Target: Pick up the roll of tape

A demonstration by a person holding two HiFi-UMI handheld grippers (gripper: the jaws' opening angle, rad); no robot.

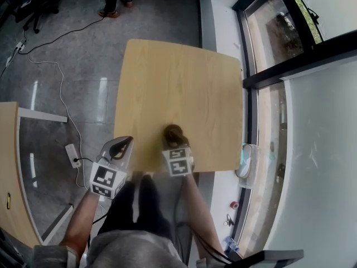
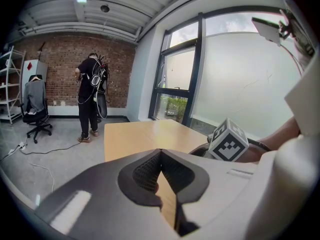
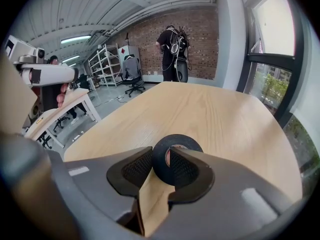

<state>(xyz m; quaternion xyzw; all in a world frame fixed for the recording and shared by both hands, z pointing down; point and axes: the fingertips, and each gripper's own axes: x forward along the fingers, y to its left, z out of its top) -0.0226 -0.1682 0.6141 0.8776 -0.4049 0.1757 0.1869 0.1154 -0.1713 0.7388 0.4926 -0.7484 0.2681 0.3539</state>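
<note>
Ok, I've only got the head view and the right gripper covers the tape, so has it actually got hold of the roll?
Observer: Yes. The right gripper view shows the right gripper pinching the wall of the roll of tape, one jaw inside the core and one outside.
Operator: And the left one, is it carrying anything?
Observer: No. In its own view the left gripper has its jaws together with nothing between them.

Apparently one tape roll [image 3: 177, 140], two hand-held grippers [image 1: 125, 142] [image 1: 175, 138]

tabletop [image 1: 184, 77] open past tape roll [image 1: 173, 132], window [image 1: 273, 32] right
</note>
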